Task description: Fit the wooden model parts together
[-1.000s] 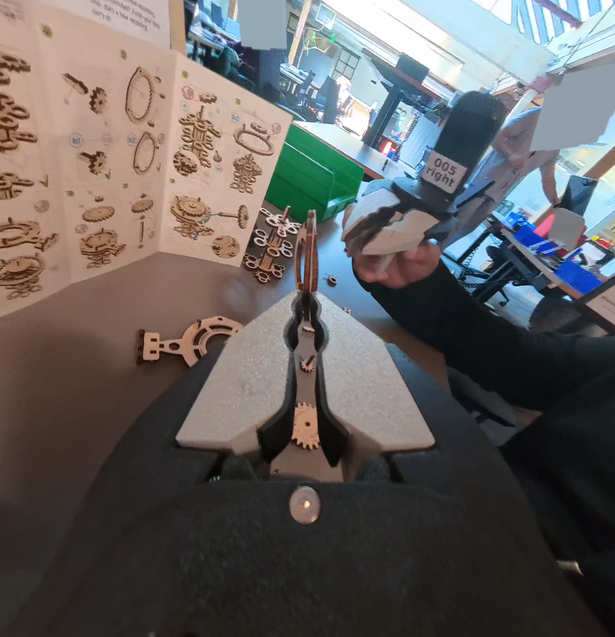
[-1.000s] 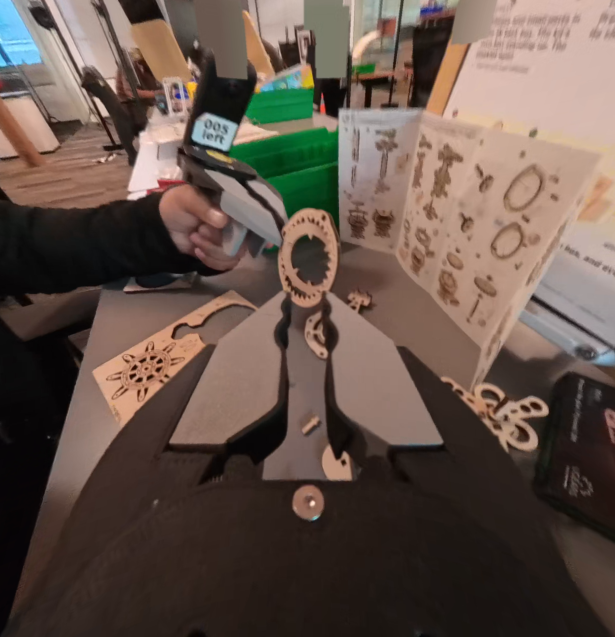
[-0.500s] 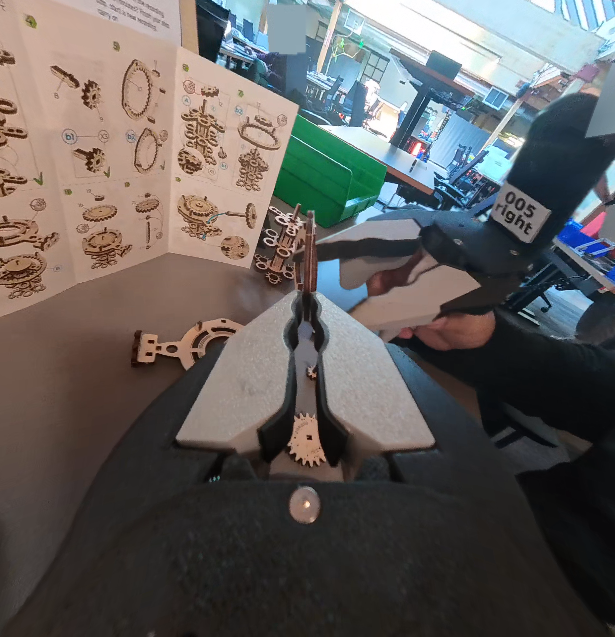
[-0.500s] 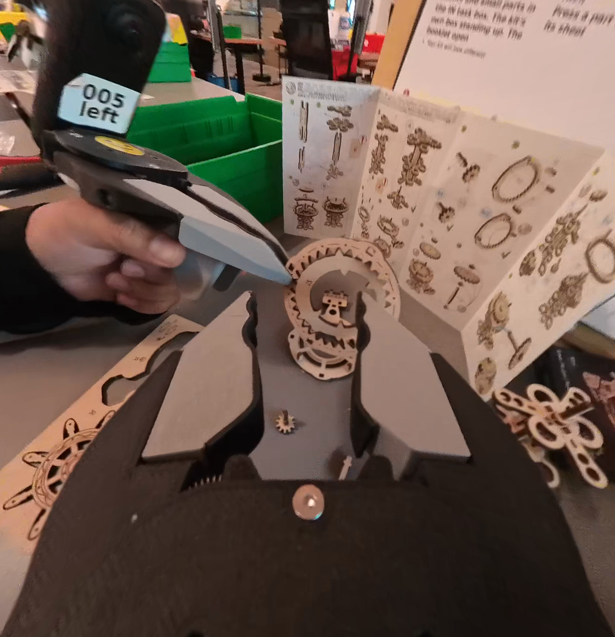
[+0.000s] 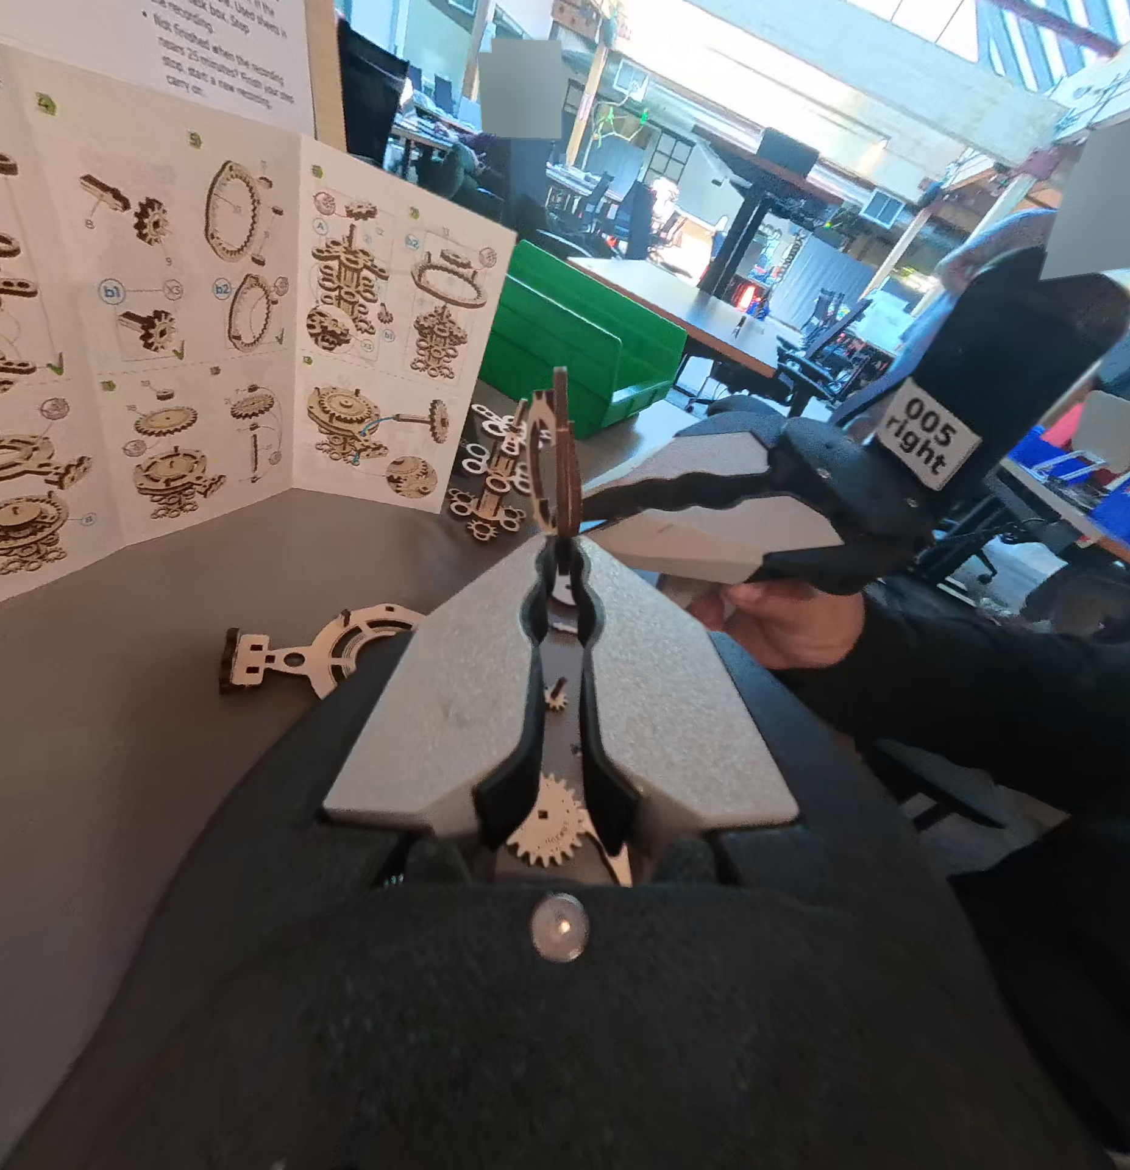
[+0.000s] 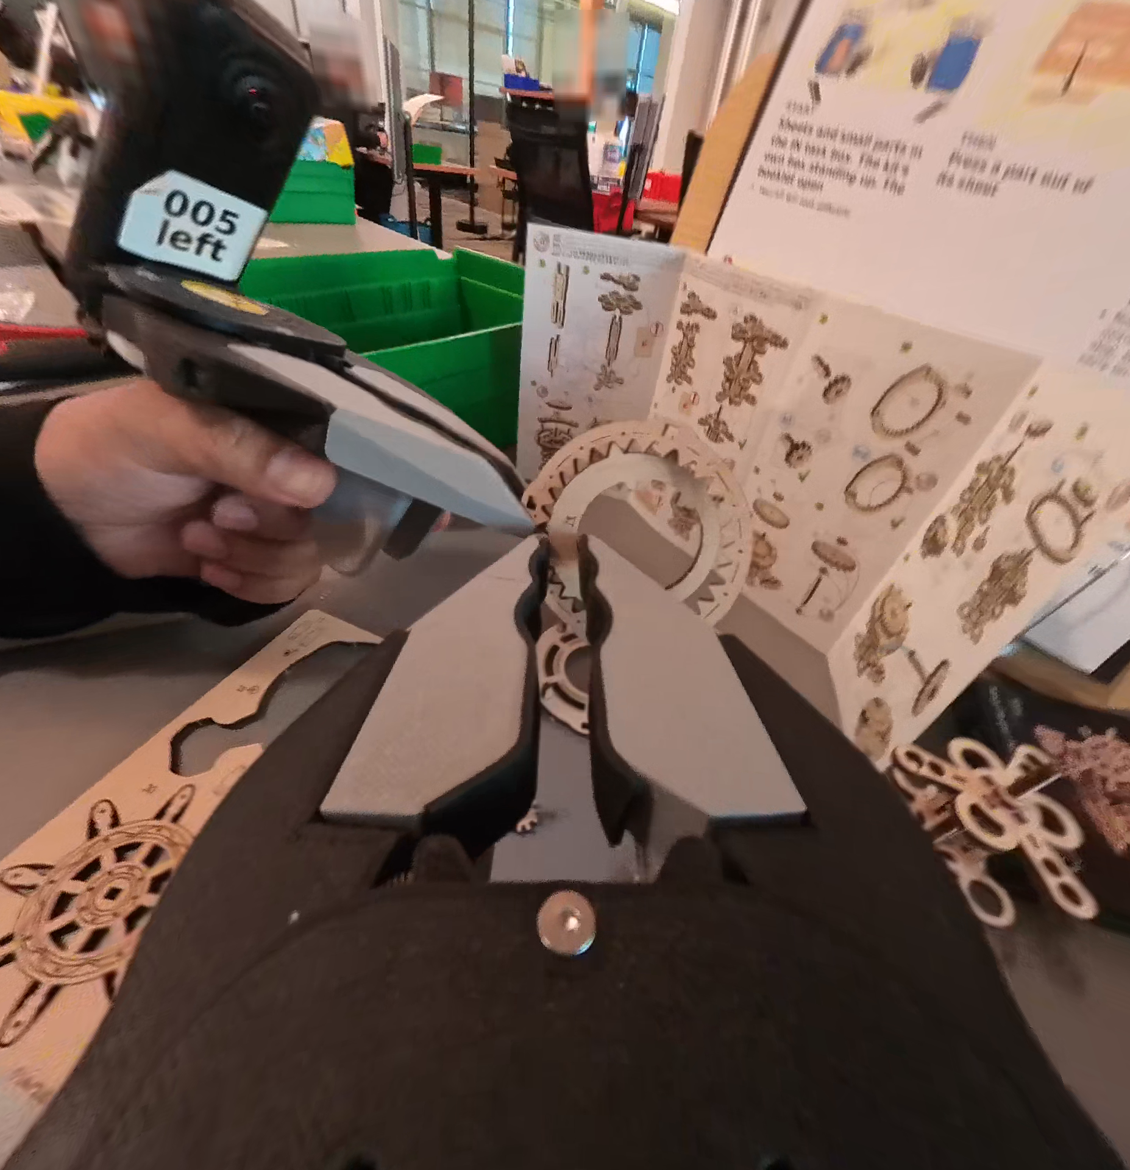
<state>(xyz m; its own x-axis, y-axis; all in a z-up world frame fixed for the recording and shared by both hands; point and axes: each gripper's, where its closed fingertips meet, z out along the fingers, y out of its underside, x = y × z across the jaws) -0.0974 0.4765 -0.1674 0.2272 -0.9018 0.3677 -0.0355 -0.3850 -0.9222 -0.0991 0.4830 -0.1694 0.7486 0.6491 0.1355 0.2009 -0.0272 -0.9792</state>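
A wooden toothed ring (image 6: 638, 500) stands upright above the table; in the left wrist view it shows edge-on (image 5: 559, 456). My left gripper (image 5: 559, 551) is shut on its lower rim. In the right wrist view its tip (image 6: 526, 514) meets the ring's left edge. My right gripper (image 6: 565, 547) has its jaws closed on the ring's lower left rim. In the left wrist view it comes in from the right (image 5: 591, 509), and a hand holds it. The ring looks like two layers; how they sit together is hidden.
A ring-shaped bracket part (image 5: 322, 646) lies flat on the grey table (image 5: 106, 696). A gear (image 5: 553, 823) and a tiny gear (image 5: 556, 687) lie below my left fingers. A stacked wooden assembly (image 6: 987, 817), a punched-out sheet (image 6: 106, 823), the standing instruction booklet (image 5: 233, 329) and a green bin (image 6: 423, 335) surround the spot. The tips of both grippers are at nearly the same place.
My right gripper has moved in from the right and closed its open jaws on the ring. My left gripper has kept hold of the ring throughout.
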